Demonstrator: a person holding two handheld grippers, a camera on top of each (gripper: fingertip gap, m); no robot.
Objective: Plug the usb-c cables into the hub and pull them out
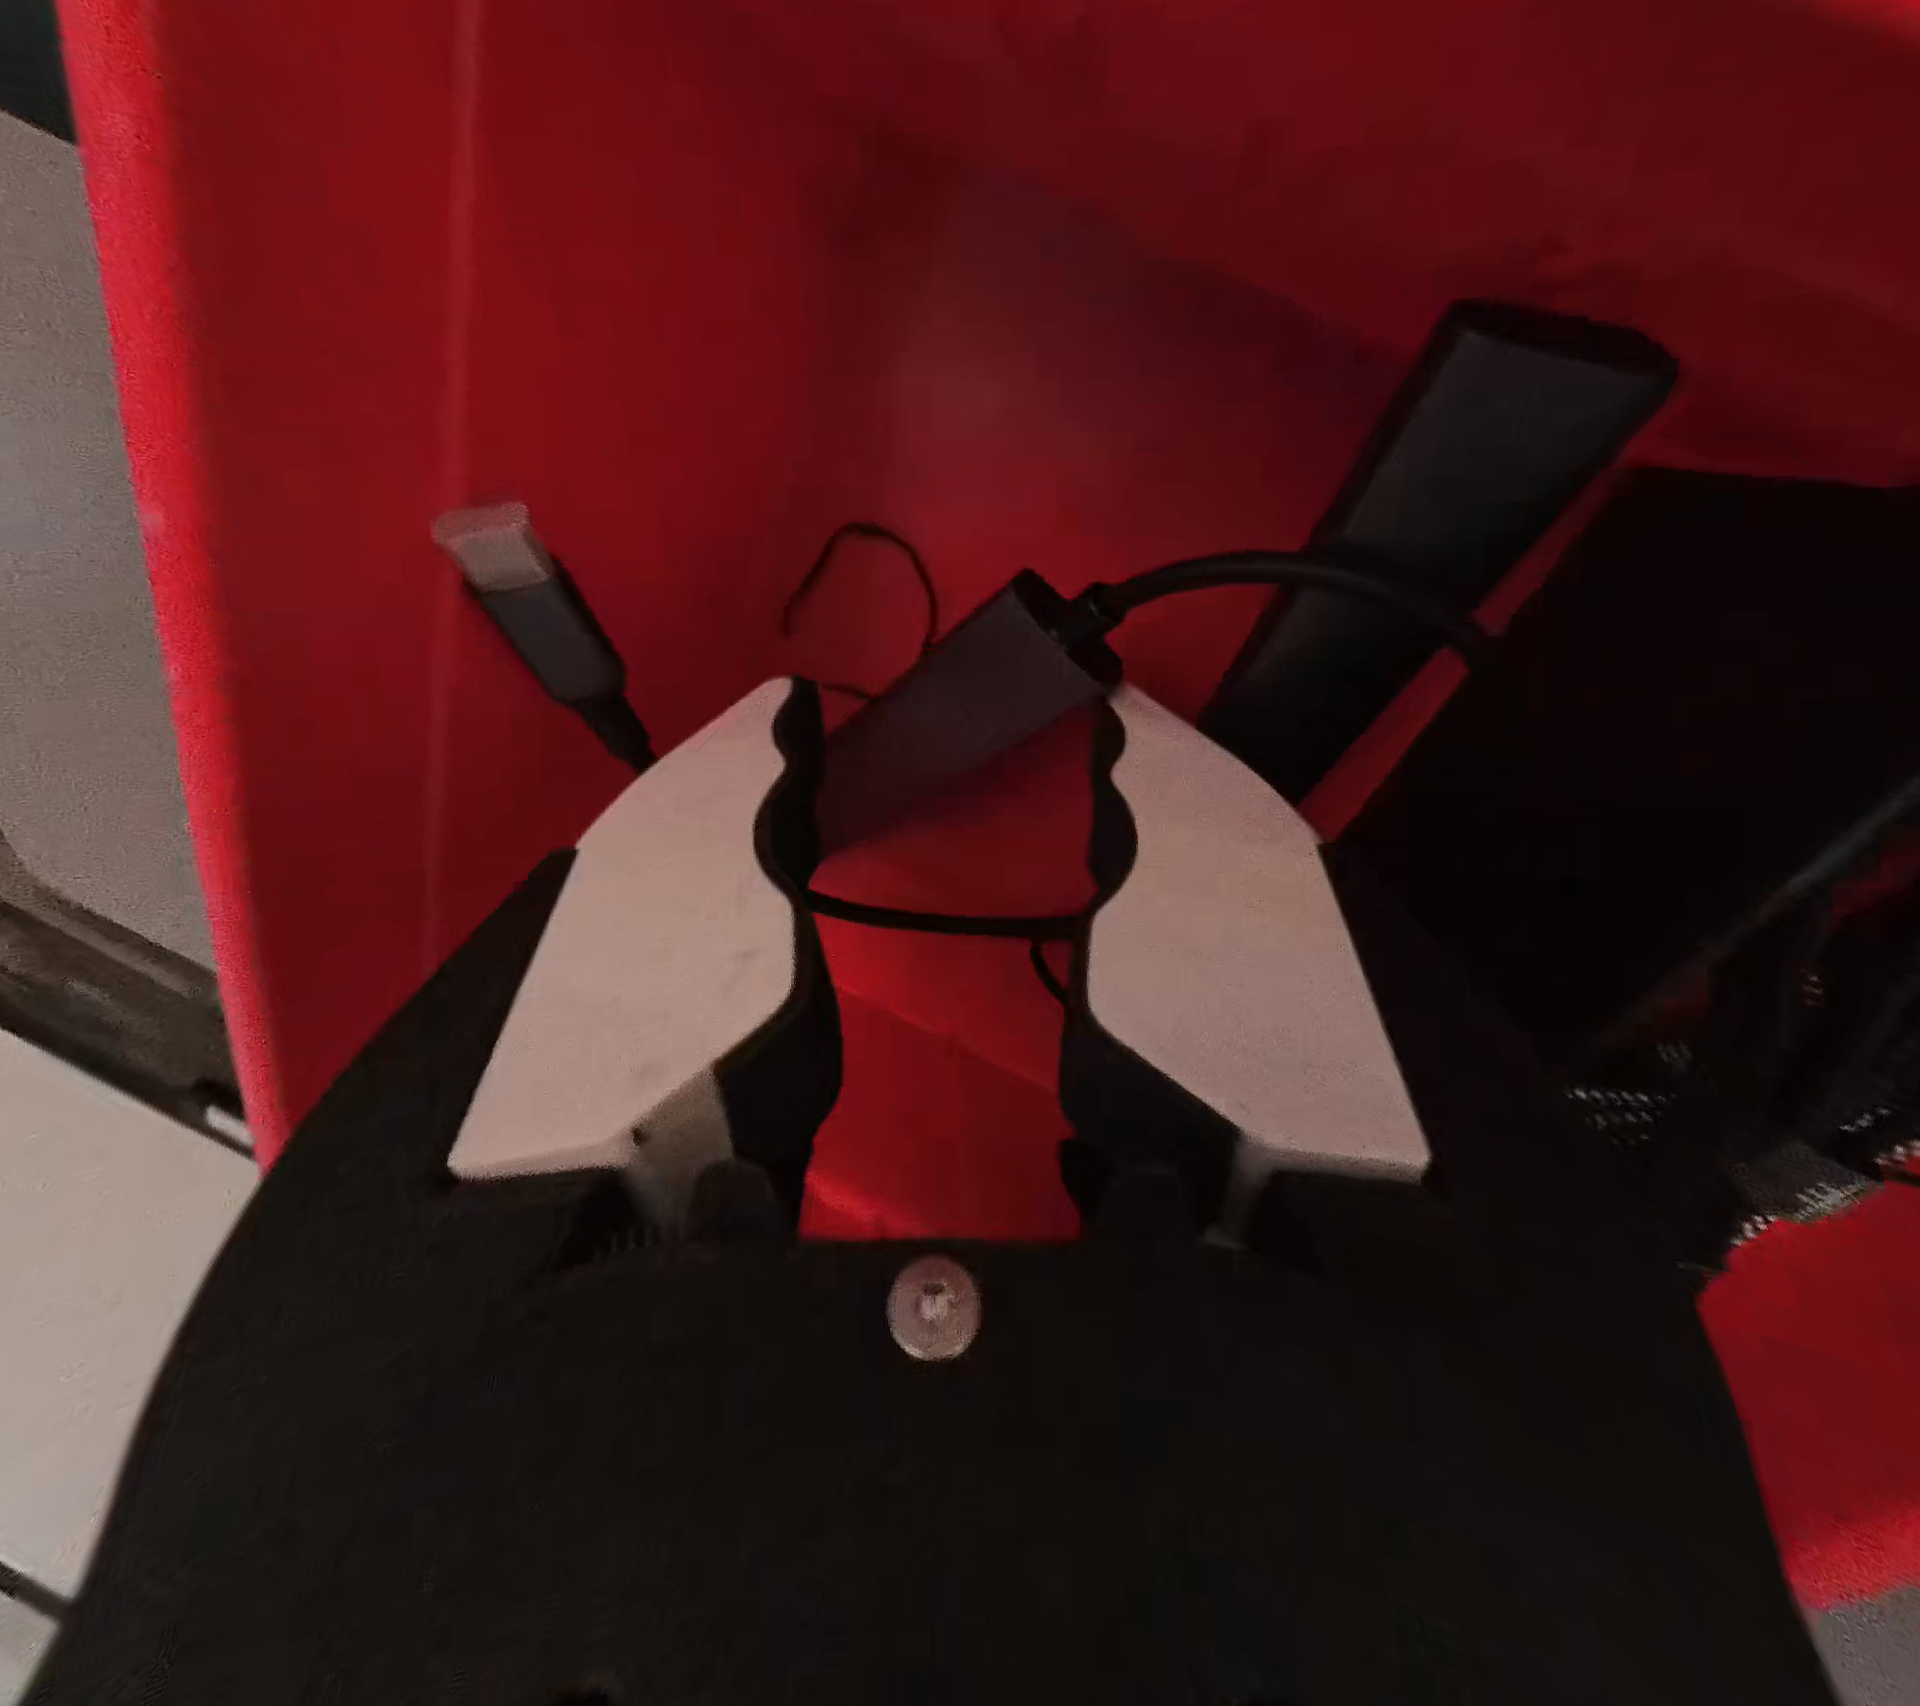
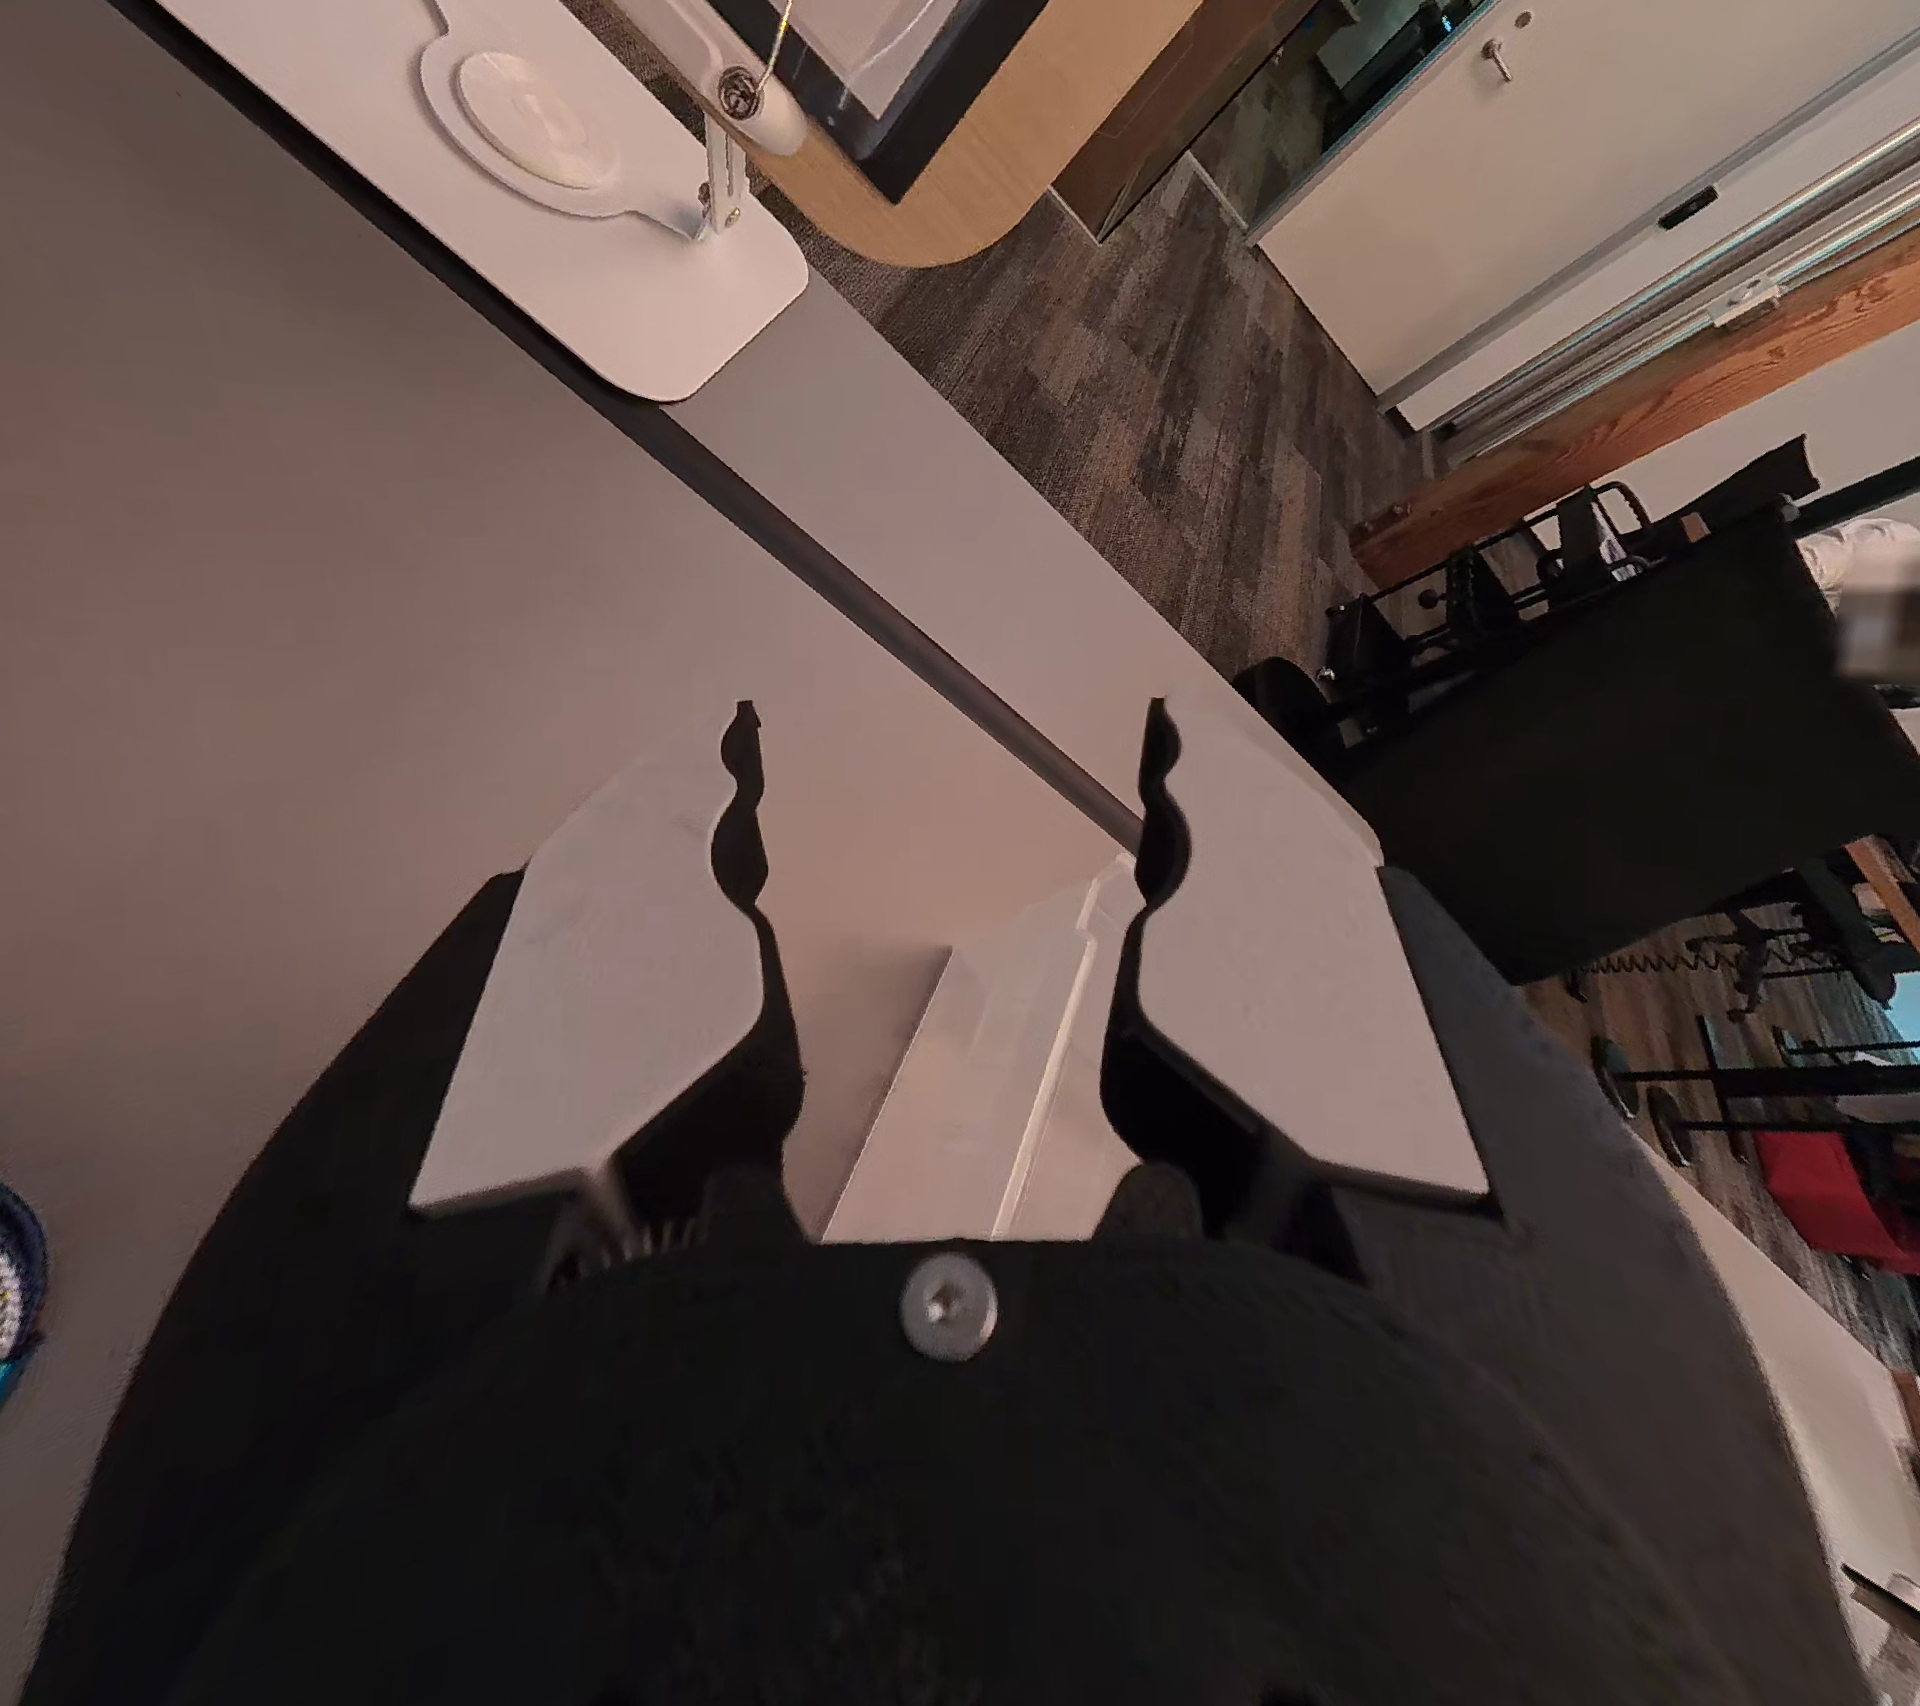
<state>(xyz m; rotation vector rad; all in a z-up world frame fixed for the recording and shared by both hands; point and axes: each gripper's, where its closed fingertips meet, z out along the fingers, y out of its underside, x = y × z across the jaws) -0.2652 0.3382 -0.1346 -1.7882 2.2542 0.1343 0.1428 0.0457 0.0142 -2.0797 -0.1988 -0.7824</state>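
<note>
In the left wrist view my left gripper [image 1: 951, 711] is narrowed around a grey cable connector [image 1: 966, 711], which lies slanted between the tips above a red cloth [image 1: 727, 254]. Its black cable [image 1: 1247, 565] leaves the far end and curves right. A second grey connector [image 1: 540, 617] with a silver plug tip lies on the cloth to the left, pointing away. A long dark flat hub [image 1: 1444, 503] lies to the right. My right gripper [image 2: 948, 711] is open and empty over a pale table [image 2: 312, 617]. Neither cables nor hub show in the right wrist view.
A thin black thread [image 1: 935, 918] runs across between the left fingers. A dark object [image 1: 1662, 721] sits right of the hub. In the right wrist view a white stand base [image 2: 312, 46] sits at the table's edge. Carpeted floor [image 2: 1143, 409] and a black cart [image 2: 1610, 742] lie beyond. The left tips stand about 7 cm off the thin black thread [image 1: 935, 918].
</note>
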